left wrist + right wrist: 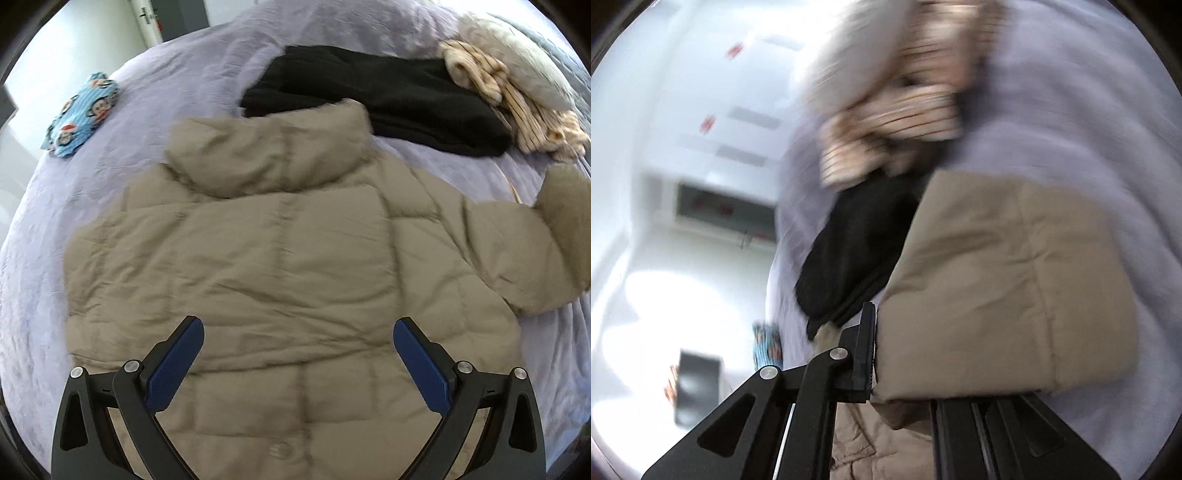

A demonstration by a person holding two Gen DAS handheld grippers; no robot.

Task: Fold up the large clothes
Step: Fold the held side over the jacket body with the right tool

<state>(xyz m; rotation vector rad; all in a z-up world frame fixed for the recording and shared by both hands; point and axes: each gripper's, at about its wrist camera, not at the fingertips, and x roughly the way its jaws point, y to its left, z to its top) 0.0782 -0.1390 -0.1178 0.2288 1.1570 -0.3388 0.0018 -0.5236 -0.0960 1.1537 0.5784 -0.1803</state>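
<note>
A tan puffer jacket (288, 258) lies back-up on a lavender bed (207, 81), collar toward the far side. Its right sleeve (535, 251) sticks out to the right, with the cuff end lifted. My left gripper (298, 334) is open and empty, hovering over the jacket's lower back. In the right wrist view, my right gripper (882, 354) is shut on the tan sleeve's cuff (1008, 291) and holds it up off the bed; the view is blurred by motion.
A black garment (376, 96) lies beyond the collar. A striped beige garment (506, 96) and a grey pillow (517, 51) sit at the far right. A blue monkey-print cloth (81, 114) lies at the bed's far left edge. Wall and door stand behind.
</note>
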